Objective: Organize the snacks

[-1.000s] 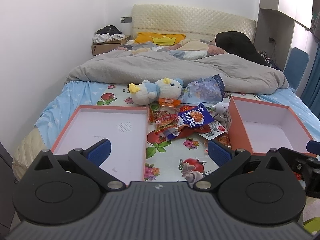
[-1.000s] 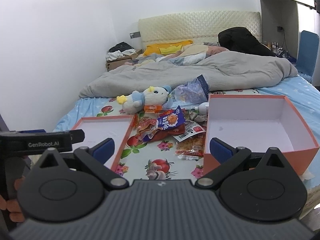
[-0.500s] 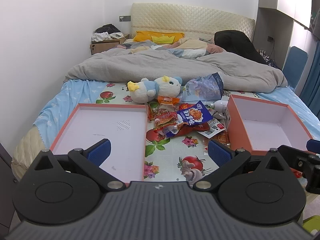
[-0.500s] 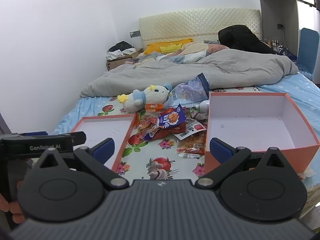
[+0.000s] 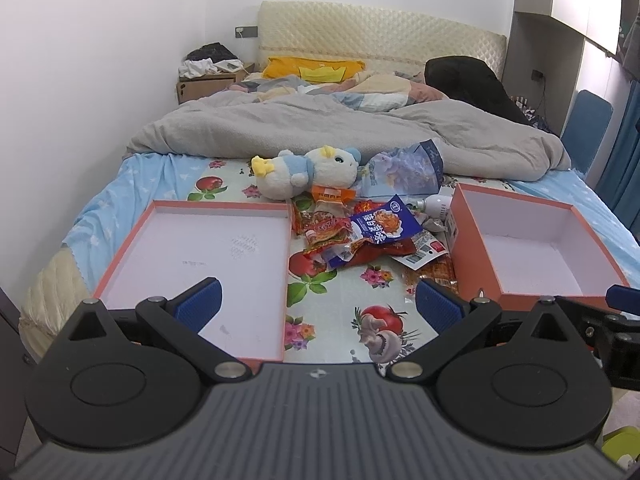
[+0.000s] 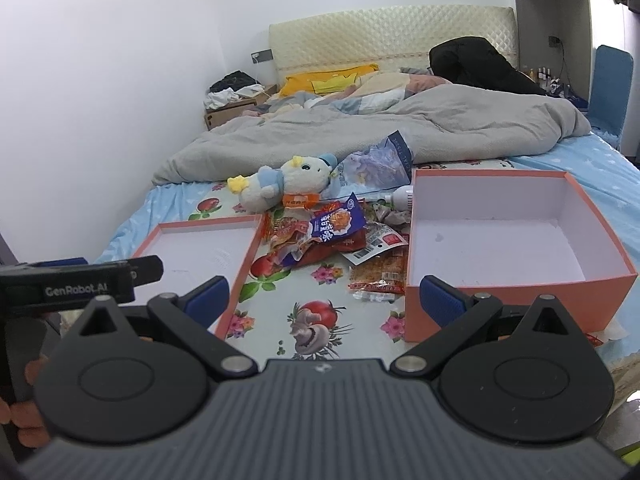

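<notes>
A pile of snack packets (image 5: 360, 236) (image 6: 328, 236) lies on the bed's flowered sheet, topped by a blue packet (image 5: 382, 222) (image 6: 338, 222). A flat orange lid (image 5: 200, 252) (image 6: 200, 246) lies left of it and a deep orange box (image 5: 532, 248) (image 6: 504, 240) right of it; both are empty. My left gripper (image 5: 318, 306) is open and empty, near the bed's foot, well short of the pile. My right gripper (image 6: 326, 300) is open and empty, also short of the pile.
A plush toy (image 5: 304, 172) and a pale blue tissue pack (image 5: 404, 172) lie behind the snacks. A grey duvet (image 5: 340, 132) covers the far bed. A white bottle (image 5: 438, 204) lies by the box. A blue chair (image 5: 586, 120) stands at the right.
Both grippers have edged slightly forward toward the bed; the boxes and snacks look a little nearer. Both stay open. Nothing on the bed has moved.
</notes>
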Demonstrator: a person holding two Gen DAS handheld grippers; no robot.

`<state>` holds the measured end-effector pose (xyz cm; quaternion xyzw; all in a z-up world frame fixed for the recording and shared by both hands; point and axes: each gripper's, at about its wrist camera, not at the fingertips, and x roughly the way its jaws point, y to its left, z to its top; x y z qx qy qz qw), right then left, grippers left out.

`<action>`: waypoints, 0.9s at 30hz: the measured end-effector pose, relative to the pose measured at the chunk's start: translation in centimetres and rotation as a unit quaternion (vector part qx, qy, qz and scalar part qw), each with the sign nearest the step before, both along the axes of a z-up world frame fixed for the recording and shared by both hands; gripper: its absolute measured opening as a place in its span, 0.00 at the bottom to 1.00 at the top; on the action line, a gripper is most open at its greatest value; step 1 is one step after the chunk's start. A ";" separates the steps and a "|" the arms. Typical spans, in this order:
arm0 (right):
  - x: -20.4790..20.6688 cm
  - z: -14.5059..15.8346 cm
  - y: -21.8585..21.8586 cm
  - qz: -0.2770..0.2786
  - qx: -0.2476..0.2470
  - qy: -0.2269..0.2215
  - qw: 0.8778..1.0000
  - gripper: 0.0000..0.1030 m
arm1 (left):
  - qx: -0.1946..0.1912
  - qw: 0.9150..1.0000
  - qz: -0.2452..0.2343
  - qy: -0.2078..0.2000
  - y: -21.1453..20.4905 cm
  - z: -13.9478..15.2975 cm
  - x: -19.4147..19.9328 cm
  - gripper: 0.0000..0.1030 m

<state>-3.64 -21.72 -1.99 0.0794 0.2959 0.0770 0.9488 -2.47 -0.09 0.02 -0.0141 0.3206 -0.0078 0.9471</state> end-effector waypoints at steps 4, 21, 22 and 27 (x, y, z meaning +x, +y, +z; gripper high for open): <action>0.0 -0.3 -0.1 -0.001 0.003 0.006 1.000 1.00 | -0.001 1.000 -0.002 0.006 0.3 -0.4 0.2 1.00; 0.2 -1.1 -0.2 -0.010 0.033 0.018 0.999 0.99 | -0.016 1.000 -0.007 0.018 1.2 -1.7 1.1 1.00; 0.2 -1.2 -0.2 -0.012 0.033 0.018 0.999 0.99 | -0.015 1.000 -0.007 0.019 1.1 -1.7 1.2 1.00; 0.2 -2.0 0.0 -0.023 0.020 0.022 0.999 0.99 | -0.014 1.000 -0.010 0.020 1.2 -2.0 1.3 1.00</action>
